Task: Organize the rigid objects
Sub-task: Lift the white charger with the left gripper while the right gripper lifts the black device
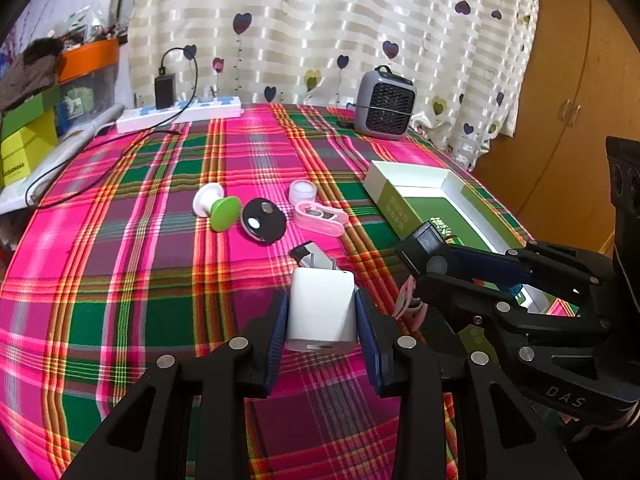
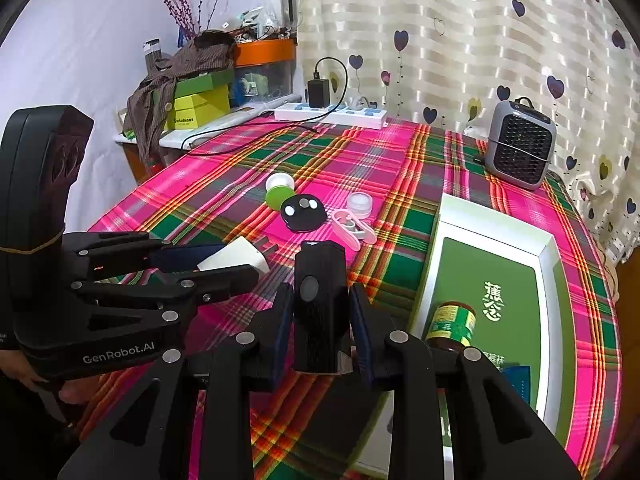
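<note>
1. Plaid tablecloth (image 1: 120, 320), pink, green and orange, covers the table; all loose items lie on it.
2. One white wall charger (image 1: 322, 308), prongs pointing away, clamped between the blue pads of the left gripper (image 1: 322, 320), raised above the cloth.
3. One black block-shaped device (image 2: 318, 304) with a round grey button, clamped in the right gripper (image 2: 318, 320), held just beside the box.
4. One open white-and-green box (image 2: 552, 264) at the table's right side; inside lie one green-labelled jar (image 2: 452, 326) on its side and a blue item, partly hidden.
5. Loose items mid-table, close together: one green-and-white spool-shaped item (image 1: 216, 208), one black round disc (image 1: 264, 220), one pink case (image 1: 320, 218), one small clear pot (image 1: 302, 191). One small dark-and-silver item (image 1: 306, 250) lies just beyond the charger.
6. Far edge: one grey mini fan (image 1: 386, 102), one white power strip (image 1: 180, 114) carrying one black adapter (image 1: 165, 90) with its cable.
7. Beyond the left edge: stacked green and yellow boxes (image 2: 200, 100), with draped cloth.
</note>
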A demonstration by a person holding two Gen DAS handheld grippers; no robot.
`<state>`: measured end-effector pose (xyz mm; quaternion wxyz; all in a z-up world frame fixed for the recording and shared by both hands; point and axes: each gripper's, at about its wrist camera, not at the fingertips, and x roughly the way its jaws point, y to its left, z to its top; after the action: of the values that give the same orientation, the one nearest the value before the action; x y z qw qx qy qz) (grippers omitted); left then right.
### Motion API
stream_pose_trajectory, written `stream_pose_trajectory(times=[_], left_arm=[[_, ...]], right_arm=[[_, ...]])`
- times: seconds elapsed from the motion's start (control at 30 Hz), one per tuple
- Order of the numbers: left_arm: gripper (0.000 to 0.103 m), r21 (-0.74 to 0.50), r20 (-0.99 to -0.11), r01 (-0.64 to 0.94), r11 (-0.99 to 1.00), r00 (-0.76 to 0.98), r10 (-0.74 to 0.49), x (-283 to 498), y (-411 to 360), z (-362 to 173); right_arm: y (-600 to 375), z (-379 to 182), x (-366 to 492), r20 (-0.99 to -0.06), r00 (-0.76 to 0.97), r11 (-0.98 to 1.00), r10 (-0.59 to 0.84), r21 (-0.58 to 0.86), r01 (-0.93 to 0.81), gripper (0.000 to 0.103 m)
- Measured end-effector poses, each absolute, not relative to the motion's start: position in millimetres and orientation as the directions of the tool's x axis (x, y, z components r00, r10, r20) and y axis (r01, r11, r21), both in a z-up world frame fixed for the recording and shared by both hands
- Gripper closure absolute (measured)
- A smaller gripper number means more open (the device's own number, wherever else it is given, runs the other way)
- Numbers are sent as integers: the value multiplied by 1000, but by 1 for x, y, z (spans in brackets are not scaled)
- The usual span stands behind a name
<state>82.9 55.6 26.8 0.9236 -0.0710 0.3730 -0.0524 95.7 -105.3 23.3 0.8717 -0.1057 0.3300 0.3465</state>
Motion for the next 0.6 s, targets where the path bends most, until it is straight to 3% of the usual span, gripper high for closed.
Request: stream_pose_trajectory(times=[0.6], left_arm=[[70,-152,-670,121,981,717,-192,87,12,39]], right_arm=[[-149,34,97,-607,595,782,526,71,-619,73]])
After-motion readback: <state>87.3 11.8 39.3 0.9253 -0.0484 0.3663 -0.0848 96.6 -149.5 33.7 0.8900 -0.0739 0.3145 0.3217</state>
